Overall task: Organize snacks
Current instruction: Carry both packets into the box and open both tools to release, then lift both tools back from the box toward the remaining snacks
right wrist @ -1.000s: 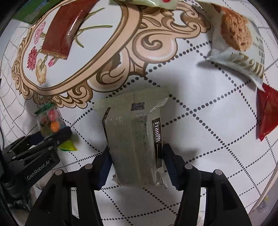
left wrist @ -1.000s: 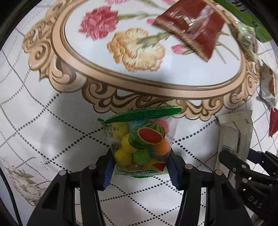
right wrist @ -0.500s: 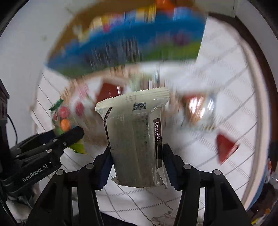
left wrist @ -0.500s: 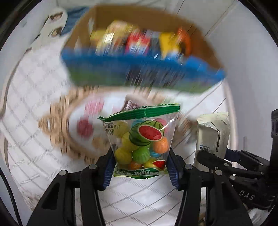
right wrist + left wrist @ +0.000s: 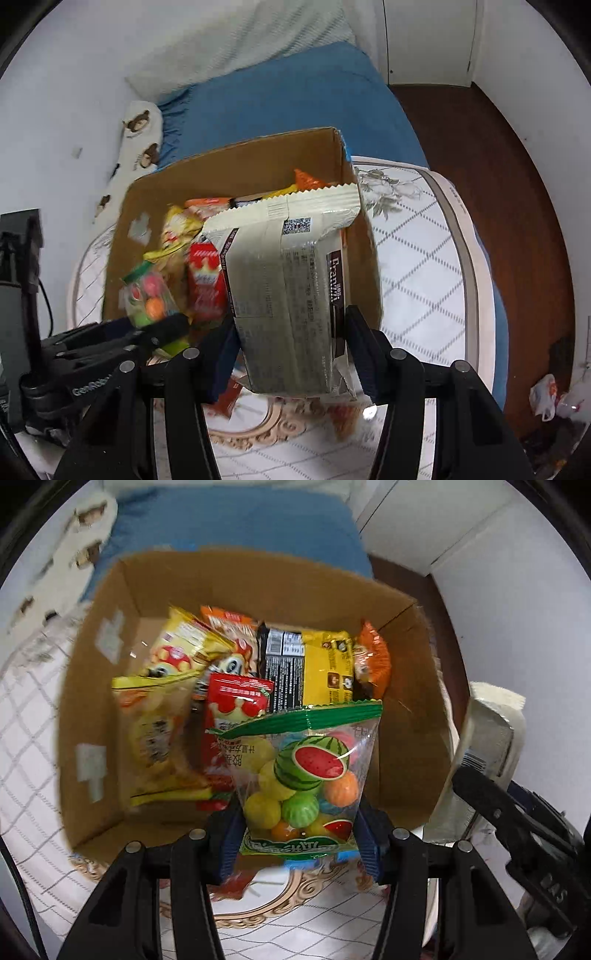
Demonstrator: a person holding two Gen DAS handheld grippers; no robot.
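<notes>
My left gripper (image 5: pixel 299 843) is shut on a clear candy bag (image 5: pixel 301 775) with a green top and a watermelon picture. The bag hangs over the near side of an open cardboard box (image 5: pixel 92 686), which holds several snack packets (image 5: pixel 295 661). My right gripper (image 5: pixel 290 363) is shut on a cream wafer packet (image 5: pixel 288 288), held above the box's (image 5: pixel 236 162) near right corner. In the left wrist view the right gripper's (image 5: pixel 476 786) black fingers and its packet (image 5: pixel 487 738) show at the right. The left gripper (image 5: pixel 147 325) with the candy bag (image 5: pixel 146 295) appears at the left of the right wrist view.
The box stands at the far edge of a table with a white patterned cloth (image 5: pixel 417 266). Loose snack packets (image 5: pixel 229 398) lie on the cloth under the grippers. Beyond are a blue bed (image 5: pixel 288 99), a white pillow (image 5: pixel 240 40) and a dark wooden floor (image 5: pixel 498 184).
Both grippers have lifted their packets off the tablecloth and carried them up and forward over the cardboard box. The grips look unchanged.
</notes>
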